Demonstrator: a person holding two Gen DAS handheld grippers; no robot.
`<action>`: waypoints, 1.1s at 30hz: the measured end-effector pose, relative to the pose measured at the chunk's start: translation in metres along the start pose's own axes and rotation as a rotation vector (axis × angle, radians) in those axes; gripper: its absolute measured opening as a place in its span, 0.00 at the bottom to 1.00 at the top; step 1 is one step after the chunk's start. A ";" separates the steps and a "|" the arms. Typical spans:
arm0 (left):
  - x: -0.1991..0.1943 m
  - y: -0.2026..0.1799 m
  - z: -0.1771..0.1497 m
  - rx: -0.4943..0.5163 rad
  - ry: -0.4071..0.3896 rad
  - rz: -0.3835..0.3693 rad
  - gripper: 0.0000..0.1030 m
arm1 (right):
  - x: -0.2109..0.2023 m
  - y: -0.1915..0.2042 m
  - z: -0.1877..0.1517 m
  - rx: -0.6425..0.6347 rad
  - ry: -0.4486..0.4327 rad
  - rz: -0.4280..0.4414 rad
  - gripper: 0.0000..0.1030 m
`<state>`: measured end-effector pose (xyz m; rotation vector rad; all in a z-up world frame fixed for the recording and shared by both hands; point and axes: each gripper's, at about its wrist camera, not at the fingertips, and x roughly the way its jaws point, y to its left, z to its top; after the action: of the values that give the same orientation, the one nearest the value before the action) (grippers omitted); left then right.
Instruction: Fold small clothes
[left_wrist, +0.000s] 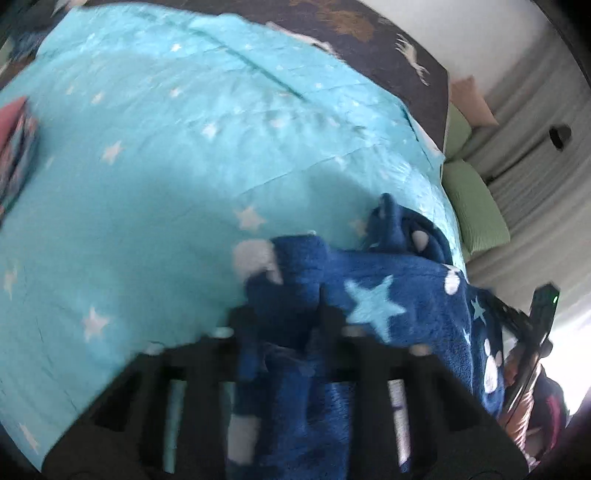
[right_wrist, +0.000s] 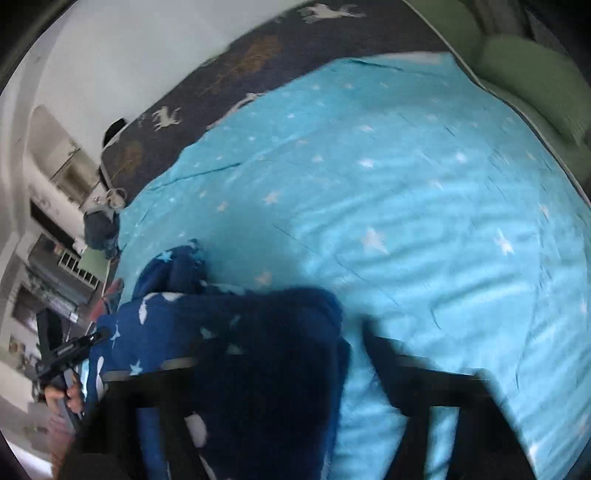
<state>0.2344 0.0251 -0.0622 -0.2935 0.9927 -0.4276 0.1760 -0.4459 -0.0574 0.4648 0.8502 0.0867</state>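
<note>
Two hand-held grippers carry one garment between them: a dark blue fleece piece (left_wrist: 373, 295) printed with pale blue stars and white spots, raised just over a bed under a turquoise star-print cover (left_wrist: 155, 173). The left hand-held gripper (left_wrist: 284, 317) has its fingers clenched on a bunched fold of the fleece, which fills the gap between them. The right hand-held gripper (right_wrist: 280, 343) seems to pinch another part of the same garment, but blur and dark cloth hide its fingertips, so I cannot tell for sure how its jaws stand.

The step looks like carrying the piece to open cover to spread or fold it. To do it well, I would draw the two grips apart until the edge between them runs straight, then lower that edge first so the fleece lands flat and not in a heap.

Open cover lies ahead of both grippers, plenty for a small garment. Green pillows (left_wrist: 476, 206) sit at the bed's far side, and a small stack with pink and dark layers (left_wrist: 16, 147) rests at the left; the bed edge is close below.
</note>
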 end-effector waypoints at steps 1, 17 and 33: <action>-0.007 -0.008 0.000 0.031 -0.031 0.010 0.15 | -0.001 0.004 0.003 -0.020 -0.005 -0.012 0.10; 0.025 0.005 0.008 0.065 -0.025 0.142 0.36 | 0.047 -0.005 0.003 -0.107 0.045 -0.193 0.32; -0.026 -0.055 -0.083 0.265 -0.059 0.214 0.62 | -0.017 0.090 -0.095 -0.394 0.097 -0.200 0.43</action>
<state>0.1399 -0.0144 -0.0628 0.0390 0.8875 -0.3480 0.1038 -0.3350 -0.0604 0.0053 0.9443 0.0906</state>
